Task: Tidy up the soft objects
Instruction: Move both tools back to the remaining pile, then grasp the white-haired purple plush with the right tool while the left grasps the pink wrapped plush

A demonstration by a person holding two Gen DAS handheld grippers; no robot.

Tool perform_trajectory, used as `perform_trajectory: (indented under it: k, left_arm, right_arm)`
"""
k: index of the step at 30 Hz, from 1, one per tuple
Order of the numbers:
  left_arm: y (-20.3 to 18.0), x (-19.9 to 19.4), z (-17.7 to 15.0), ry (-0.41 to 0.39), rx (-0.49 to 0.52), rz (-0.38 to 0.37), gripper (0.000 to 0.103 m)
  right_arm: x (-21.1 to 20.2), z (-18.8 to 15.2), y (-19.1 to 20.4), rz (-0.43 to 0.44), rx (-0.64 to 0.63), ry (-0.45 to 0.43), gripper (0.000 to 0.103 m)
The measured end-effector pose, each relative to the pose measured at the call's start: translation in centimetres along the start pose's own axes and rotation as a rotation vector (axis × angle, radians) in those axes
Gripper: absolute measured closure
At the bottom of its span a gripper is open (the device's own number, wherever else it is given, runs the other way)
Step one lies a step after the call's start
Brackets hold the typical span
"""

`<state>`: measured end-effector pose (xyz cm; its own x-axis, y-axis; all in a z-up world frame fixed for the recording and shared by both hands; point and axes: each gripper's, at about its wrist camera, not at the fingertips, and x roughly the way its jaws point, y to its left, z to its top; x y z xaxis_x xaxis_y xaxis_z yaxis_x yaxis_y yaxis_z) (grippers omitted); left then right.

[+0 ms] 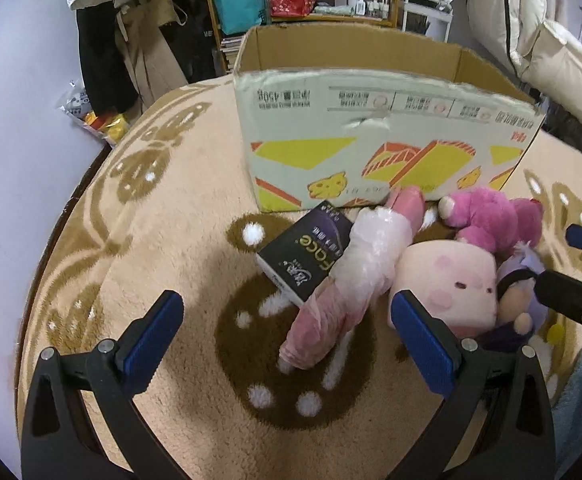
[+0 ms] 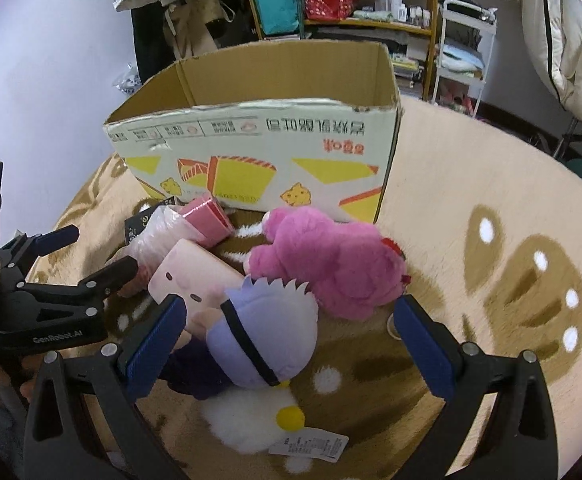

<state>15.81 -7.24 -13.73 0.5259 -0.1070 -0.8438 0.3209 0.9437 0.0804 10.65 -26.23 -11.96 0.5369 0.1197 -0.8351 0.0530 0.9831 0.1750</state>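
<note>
An open cardboard box (image 1: 371, 128) (image 2: 259, 140) stands on the rug. In front of it lie a pink plush bear (image 1: 491, 216) (image 2: 331, 264), a pale pink square plush with a face (image 1: 451, 284) (image 2: 195, 280), a purple-haired doll (image 1: 519, 292) (image 2: 267, 332), a white plush with a yellow beak (image 2: 251, 420), a pink roll in clear plastic (image 1: 351, 276) (image 2: 179, 232) and a black tissue pack (image 1: 307, 252). My left gripper (image 1: 287, 324) is open above the plastic-wrapped roll. My right gripper (image 2: 291, 336) is open around the purple-haired doll's head, not touching it.
A beige rug with brown patterns (image 1: 171, 240) (image 2: 491, 240) covers the surface. Shelves with bags and bottles (image 2: 331, 0) and hanging clothes (image 1: 131, 40) stand behind the box. A blue cloth (image 1: 579, 400) lies at the right edge. The left gripper also shows in the right wrist view (image 2: 71, 264).
</note>
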Motion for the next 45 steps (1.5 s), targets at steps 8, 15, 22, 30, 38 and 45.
perform_trajectory:
  k: [8, 15, 22, 30, 38, 45]
  left_arm:
    - [-0.4, 0.9, -0.3, 0.023, 0.014, 0.01, 0.001]
    - [-0.8, 1.5, -0.6, 0.041, 0.028, 0.015, 0.001]
    - [-0.9, 1.8, -0.6, 0.048, 0.016, -0.021, 0.002]
    - [-0.9, 2.4, -0.7, 0.064, 0.019, -0.047, 0.023]
    - [-1.9, 2.1, -1.1, 0.045, 0.073, -0.072, 0.064]
    - [-2.7, 1.4, -1.5, 0.046, 0.1, -0.098, 0.078]
  right_arm:
    - [1.0, -0.3, -0.4, -0.009, 0.016, 0.033, 0.0]
    - [1.7, -0.3, -0.3, -0.005, 0.011, 0.058, 0.0]
    - [2.1, -0.5, -0.4, -0.007, 0.02, 0.07, 0.0]
    - [2.6, -0.5, -0.2, 0.025, 0.013, 0.089, 0.005]
    - [2.7, -0.4, 0.1, 0.049, 0.009, 0.098, 0.018]
    - [2.9, -0.6, 0.7, 0.096, 0.008, 0.108, 0.036]
